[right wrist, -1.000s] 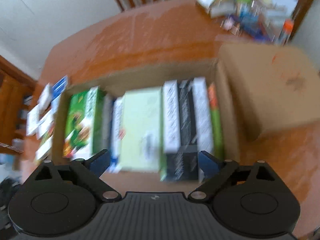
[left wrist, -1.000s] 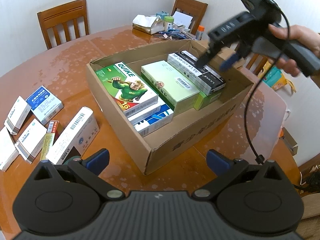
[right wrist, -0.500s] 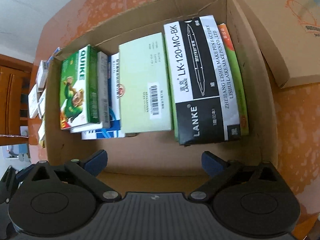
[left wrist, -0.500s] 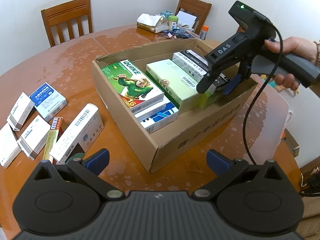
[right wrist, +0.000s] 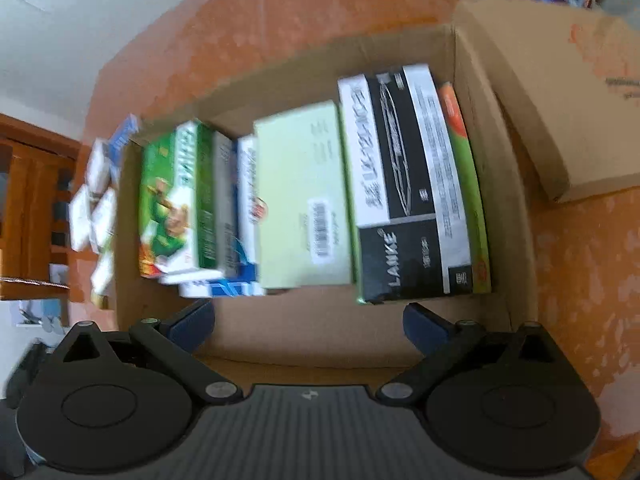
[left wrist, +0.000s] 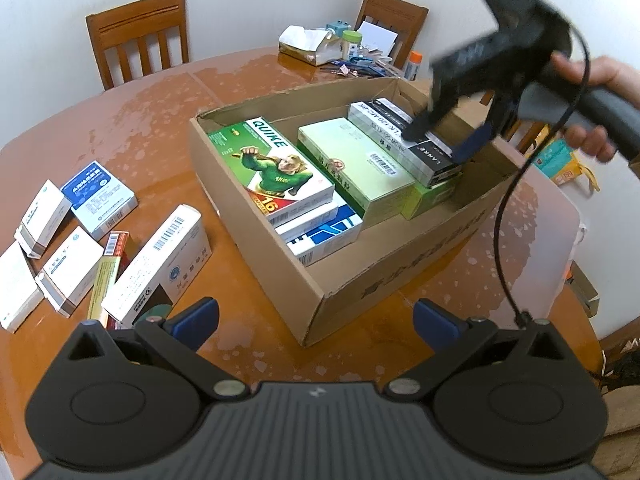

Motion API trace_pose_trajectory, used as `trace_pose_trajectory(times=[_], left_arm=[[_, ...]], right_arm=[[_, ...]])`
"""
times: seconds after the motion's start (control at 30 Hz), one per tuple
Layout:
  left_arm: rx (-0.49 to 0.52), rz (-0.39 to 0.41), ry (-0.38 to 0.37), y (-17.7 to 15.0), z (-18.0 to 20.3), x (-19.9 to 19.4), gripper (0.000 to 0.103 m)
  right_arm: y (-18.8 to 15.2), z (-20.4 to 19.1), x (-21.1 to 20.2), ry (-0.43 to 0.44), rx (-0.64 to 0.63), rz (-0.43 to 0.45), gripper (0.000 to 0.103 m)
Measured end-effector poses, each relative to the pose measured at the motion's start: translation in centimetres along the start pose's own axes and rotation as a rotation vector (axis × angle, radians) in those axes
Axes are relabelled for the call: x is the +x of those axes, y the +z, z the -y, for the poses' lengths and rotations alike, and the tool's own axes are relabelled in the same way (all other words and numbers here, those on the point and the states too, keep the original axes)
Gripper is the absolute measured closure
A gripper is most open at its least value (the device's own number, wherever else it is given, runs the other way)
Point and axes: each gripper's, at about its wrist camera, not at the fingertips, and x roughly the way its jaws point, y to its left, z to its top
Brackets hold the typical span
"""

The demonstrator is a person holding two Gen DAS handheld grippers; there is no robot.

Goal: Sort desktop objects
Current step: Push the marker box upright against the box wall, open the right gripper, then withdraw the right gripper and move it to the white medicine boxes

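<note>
An open cardboard box (left wrist: 372,280) sits on the round wooden table and holds several packs: a green QUIKE box (left wrist: 276,168), a pale green box (left wrist: 356,160) and a black-and-white LANKE box (left wrist: 404,136). The same box (right wrist: 360,332) fills the right wrist view, with the LANKE box (right wrist: 404,188) on its right side. My left gripper (left wrist: 316,322) is open and empty, low in front of the box's near corner. My right gripper (right wrist: 306,322), also seen from the left wrist (left wrist: 444,140), is open and empty just above the box's right end.
Several small medicine boxes (left wrist: 76,240) lie on the table left of the box, with a long white one (left wrist: 160,268) nearest. A cardboard lid (right wrist: 560,92) lies beside the box. Clutter (left wrist: 344,48) and two chairs (left wrist: 140,36) stand at the far edge.
My right gripper has lifted a little from the box and is moving, still open and empty. The left gripper has barely moved.
</note>
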Motion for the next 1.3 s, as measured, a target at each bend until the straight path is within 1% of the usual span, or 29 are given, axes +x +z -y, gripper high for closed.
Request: trace_pose_trajectory(times=[0.1,0.17,0.27,0.37,0.5,0.57,0.87,1.0,1.07,1.13,1.23,1.3], left_arm=[[0.009,-0.001,0.004,0.1,0.1,0.1,0.0],[0.013,0.001,0.002,0.2,0.2,0.0,0.0],[0.016,-0.002,0.009,0.1,0.3,-0.1,0.0],[0.006,-0.009,0.019,-0.2,0.0,-0.2,0.0],[-0.016,-0.012,0.034,-0.5,-0.6,-0.4,0.0],[-0.02,-0.011,0.038,-0.5,-0.7,-0.4,0.0],[-0.013,-0.007,0.034,-0.4,-0.7,-0.5,0.0],[-0.016,-0.005,0.04,-0.5,-0.9,-0.6,0.0],[-0.018,-0.003,0.045,-0.5,-1.0,-0.5,0.0],[-0.018,-0.003,0.054,-0.6,-1.0,-0.3,0.0],[-0.028,0.0,0.066,-0.6,-1.3,-0.2,0.0],[-0.038,0.002,0.071,-0.6,-1.6,-0.2,0.0]], right_arm=[[1.0,-0.7,-0.6,0.067,-0.002,0.045,0.0],[1.9,-1.3,0.1,0.086,-0.007,0.055,0.0],[3.1,-1.9,2.0,0.095,-0.018,0.047,0.0],[3.9,-2.2,3.6,0.063,-0.02,0.036,0.0],[4.2,-2.1,4.5,0.042,-0.02,0.034,0.0],[4.1,-1.9,4.5,0.021,-0.021,0.041,0.0],[4.2,-1.8,4.7,0.011,-0.021,0.042,0.0],[3.8,-2.1,4.1,0.0,-0.026,0.069,0.0],[3.1,-3.2,2.8,-0.008,-0.059,0.121,0.0],[2.0,-4.9,1.2,-0.012,-0.122,0.183,0.0],[-0.6,-8.8,-0.8,0.0,-0.28,0.267,0.0],[-2.2,-11.2,-1.1,0.021,-0.377,0.292,0.0]])
